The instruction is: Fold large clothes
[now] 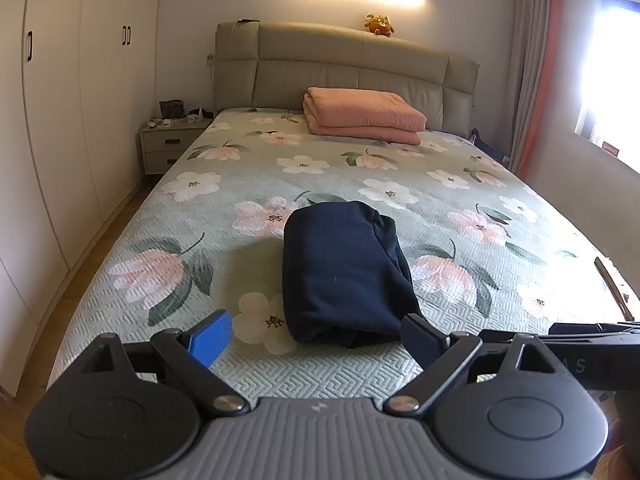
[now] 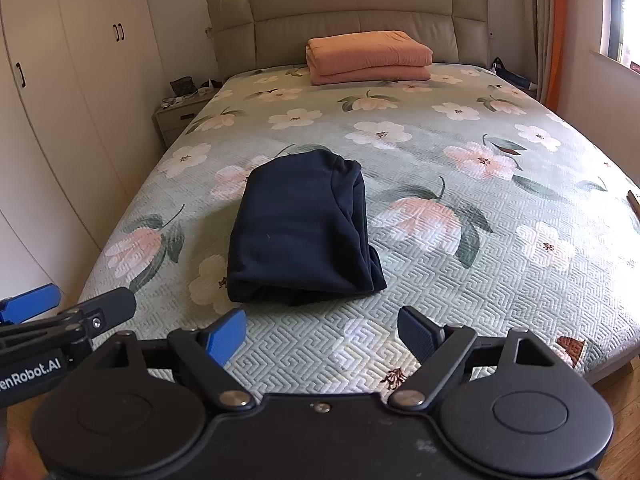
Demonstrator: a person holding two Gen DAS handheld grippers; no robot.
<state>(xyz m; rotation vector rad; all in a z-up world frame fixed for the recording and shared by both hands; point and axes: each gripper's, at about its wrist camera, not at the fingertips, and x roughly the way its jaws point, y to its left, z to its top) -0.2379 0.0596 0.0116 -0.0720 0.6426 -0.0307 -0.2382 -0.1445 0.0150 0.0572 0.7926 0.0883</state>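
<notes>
A dark navy garment (image 1: 344,272) lies folded into a compact bundle on the floral bedspread (image 1: 248,364), near the foot of the bed. It also shows in the right wrist view (image 2: 300,228). My left gripper (image 1: 316,340) is open and empty, just short of the bundle's near edge. My right gripper (image 2: 322,334) is open and empty, held back from the bundle over the bedspread (image 2: 500,280). The left gripper's fingers (image 2: 36,304) show at the left edge of the right wrist view.
A folded pink blanket (image 1: 364,116) lies by the padded headboard (image 1: 340,64). A nightstand (image 1: 172,148) stands left of the bed beside white wardrobes (image 1: 60,120). Curtains and a window (image 1: 600,72) are on the right. A plush toy (image 1: 378,24) sits on the headboard.
</notes>
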